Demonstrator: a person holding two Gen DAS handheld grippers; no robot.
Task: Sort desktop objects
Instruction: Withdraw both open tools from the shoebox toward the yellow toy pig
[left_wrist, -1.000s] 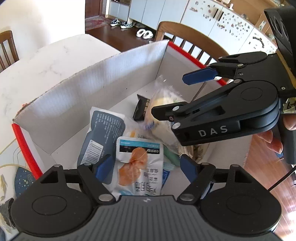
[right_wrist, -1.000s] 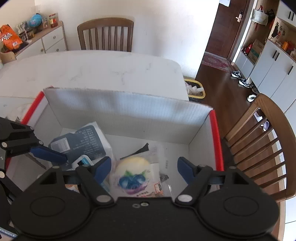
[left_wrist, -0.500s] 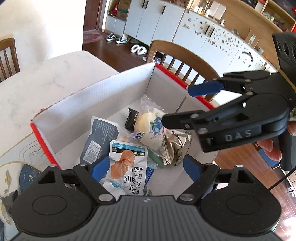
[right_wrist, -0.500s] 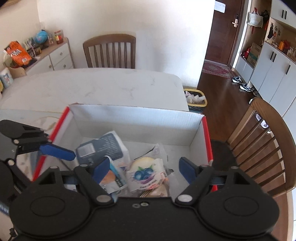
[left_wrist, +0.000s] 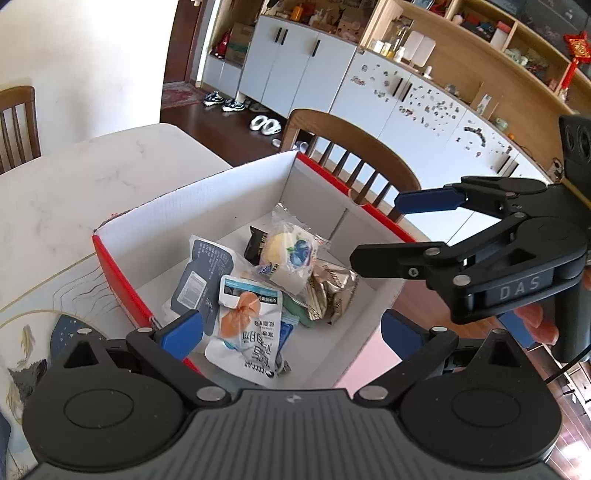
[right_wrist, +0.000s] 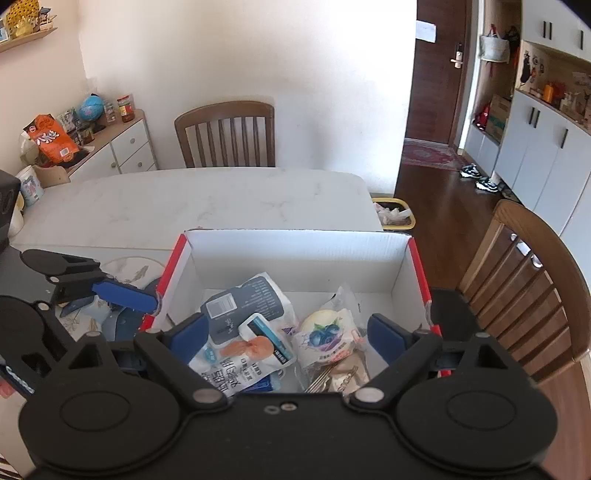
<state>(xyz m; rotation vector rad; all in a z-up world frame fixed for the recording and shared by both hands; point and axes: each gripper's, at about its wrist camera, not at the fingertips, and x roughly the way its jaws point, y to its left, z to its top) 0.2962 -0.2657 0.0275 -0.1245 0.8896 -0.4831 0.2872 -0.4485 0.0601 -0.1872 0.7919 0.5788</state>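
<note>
Cardboard box (right_wrist: 295, 245) is holding the snack packets (left_wrist: 255, 295), piled together inside it for sorting. Both the left gripper (left_wrist: 291, 326) and right gripper (right_wrist: 290, 334) are hanging above it, jaws just opening wide, nothing between them, seemingly after dropping packets in.

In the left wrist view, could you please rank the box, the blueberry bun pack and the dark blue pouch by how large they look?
1. Box
2. Dark blue pouch
3. Blueberry bun pack, which looks close to the pouch in size, so that order is unsure.

Red-edged white box (left_wrist: 207, 206); blueberry-printed clear packet (left_wrist: 291, 254); dark slate-blue pouch (left_wrist: 201, 275); white marble-veined table (right_wrist: 207, 199).
</note>
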